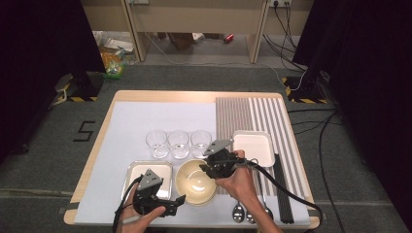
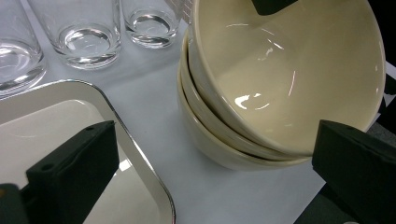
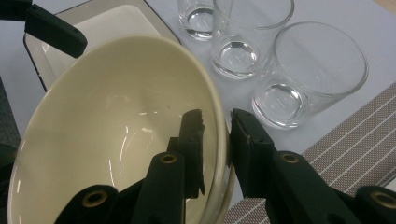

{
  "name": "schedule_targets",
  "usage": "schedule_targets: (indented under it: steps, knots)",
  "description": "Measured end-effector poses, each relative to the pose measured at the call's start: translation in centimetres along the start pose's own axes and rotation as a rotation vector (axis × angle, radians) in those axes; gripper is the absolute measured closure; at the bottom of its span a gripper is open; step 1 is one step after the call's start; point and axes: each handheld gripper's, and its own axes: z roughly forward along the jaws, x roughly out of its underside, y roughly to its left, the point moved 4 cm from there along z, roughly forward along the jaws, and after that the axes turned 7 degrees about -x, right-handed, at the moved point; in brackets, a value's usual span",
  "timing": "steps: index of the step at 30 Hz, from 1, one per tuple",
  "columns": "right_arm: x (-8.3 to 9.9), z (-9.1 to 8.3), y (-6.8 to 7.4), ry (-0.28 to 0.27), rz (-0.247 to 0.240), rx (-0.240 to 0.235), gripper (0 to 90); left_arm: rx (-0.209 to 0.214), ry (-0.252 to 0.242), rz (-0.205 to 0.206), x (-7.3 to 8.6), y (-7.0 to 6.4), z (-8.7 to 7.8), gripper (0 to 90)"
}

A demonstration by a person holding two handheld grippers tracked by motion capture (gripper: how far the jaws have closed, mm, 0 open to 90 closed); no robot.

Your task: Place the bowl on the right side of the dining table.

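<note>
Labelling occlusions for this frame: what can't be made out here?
- How many bowls are stacked: left gripper view shows about three rims, lower ones hidden by the top bowl.
- Right tongs straddle the top bowl's rim; firm contact unclear, rim covers the pads.
- Spoons: high view, handles hidden under the right hand.
- Left tray: cut off by the frame edge and left tongs.

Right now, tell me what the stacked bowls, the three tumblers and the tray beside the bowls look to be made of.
Stacked bowls: probably glazed ceramic, perhaps melamine; cream and glossy, with sharp highlights inside.
Tumblers: clear glass; see-through, with thick bases.
Tray: seemingly polished metal; its rim is mirror-bright, its floor pale.
The right gripper pinches the top bowl's rim.
</note>
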Motion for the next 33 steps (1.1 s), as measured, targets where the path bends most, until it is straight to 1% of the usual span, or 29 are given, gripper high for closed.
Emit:
schedule_targets:
  steps: [1, 2, 3, 4, 7, 9, 12, 13, 15, 16, 17, 18, 19, 20, 21, 22, 23, 24, 25, 26, 27, 28, 29, 31, 32, 33]
  knots:
    - [-0.1, 0.1, 0.0, -0.007, 0.002, -0.001, 76.6, 0.0, 0.001, 0.0, 0.0, 0.0, 0.0, 0.0]
    - [-0.1, 0.1, 0.0, -0.005, -0.008, 0.003, 78.2, -0.002, 0.001, 0.001, 0.0, 0.0, 0.0, 0.0]
    - [-0.1, 0.1, 0.0, -0.005, -0.008, 0.003, 78.2, -0.002, 0.001, 0.001, 0.0, 0.0, 0.0, 0.0]
    - [-0.1, 0.1, 0.0, -0.006, -0.017, 0.012, 80.5, -0.002, 0.001, 0.0, 0.0, 0.0, 0.0, 0.0]
    - [-0.1, 0.2, 0.1, -0.001, -0.037, 0.032, 82.0, 0.005, 0.002, -0.005, 0.0, 0.0, 0.0, 0.0]
    - [-0.1, 0.2, 0.1, -0.002, -0.044, 0.031, 82.1, 0.005, 0.001, -0.006, 0.0, 0.0, 0.0, 0.0]
    - [-0.1, 0.2, 0.2, -0.004, -0.059, 0.035, 82.9, -0.007, -0.005, 0.011, -0.1, -0.3, -0.1, 0.1]
    - [-0.1, 0.2, 0.1, -0.004, -0.06, 0.032, 82.9, -0.002, -0.004, 0.016, -0.1, -0.3, -0.1, 0.5]
    - [-0.1, 0.2, 0.0, -0.004, -0.056, 0.025, 82.9, 0.004, -0.013, 0.012, -0.2, -0.3, -0.2, 3.8]
    - [-0.1, 0.2, -0.1, -0.004, -0.057, 0.016, 82.8, 0.007, -0.037, 0.014, -0.4, -0.3, -0.6, 7.0]
    - [-0.1, 0.2, -0.1, -0.004, -0.057, 0.016, 82.8, 0.007, -0.037, 0.014, -0.4, -0.3, -0.6, 13.2]
    - [-0.1, 0.2, -0.1, -0.004, -0.058, 0.011, 82.8, 0.0, -0.056, 0.024, -0.7, -0.3, -1.0, 13.2]
    - [-0.2, 0.1, -0.1, -0.016, -0.071, 0.011, 82.7, 0.004, -0.065, 0.019, -0.8, -0.3, -1.2, 18.9]
    - [-0.2, 0.0, 0.0, -0.019, -0.066, 0.013, 82.7, 0.004, -0.068, 0.016, -0.9, -0.3, -1.4, 12.1]
    - [-0.2, -0.1, -0.1, -0.02, -0.072, 0.011, 82.7, 0.005, -0.076, 0.017, -1.0, -0.2, -1.6, 16.6]
    - [-0.3, -0.2, -0.2, -0.021, -0.068, 0.005, 82.7, 0.022, -0.09, 0.009, -1.2, -0.2, -2.0, 16.4]
    - [-0.3, -0.3, -0.2, -0.021, -0.063, 0.003, 82.7, 0.032, -0.096, 0.008, -1.3, -0.1, -2.3, 12.8]
    - [-0.3, -0.5, -0.3, -0.033, -0.06, 0.001, 82.7, 0.037, -0.103, 0.008, -1.4, -0.1, -2.6, 15.3]
    - [-0.4, -0.6, -0.3, -0.038, -0.062, 0.002, 82.6, 0.037, -0.103, 0.008, -1.4, -0.1, -2.6, 15.1]
    - [-0.5, -0.8, -0.4, -0.045, -0.055, 0.0, 82.6, 0.034, -0.118, 0.009, -1.7, 0.1, -3.2, 14.1]
    - [-0.5, -0.8, -0.4, -0.045, -0.055, 0.0, 82.6, 0.034, -0.118, 0.009, -1.7, 0.1, -3.2, 15.1]
    - [-0.6, -1.1, -0.5, -0.06, -0.051, -0.003, 82.5, 0.028, -0.135, 0.01, -1.9, 0.3, -4.0, 14.5]
    - [-0.6, -1.1, -0.5, -0.06, -0.051, -0.003, 82.5, 0.028, -0.135, 0.01, -1.9, 0.3, -4.0, 14.6]
    - [-0.8, -1.6, -0.7, -0.072, -0.041, -0.007, 82.5, 0.026, -0.15, 0.013, -2.1, 0.6, -4.8, 14.7]
    - [-0.8, -1.8, -0.8, -0.078, -0.041, -0.011, 82.4, 0.022, -0.159, 0.01, -2.2, 0.8, -5.3, 14.5]
    - [-1.0, -2.3, -1.0, -0.096, -0.037, -0.009, 82.3, 0.008, -0.167, 0.007, -2.4, 1.3, -5.9, 14.6]
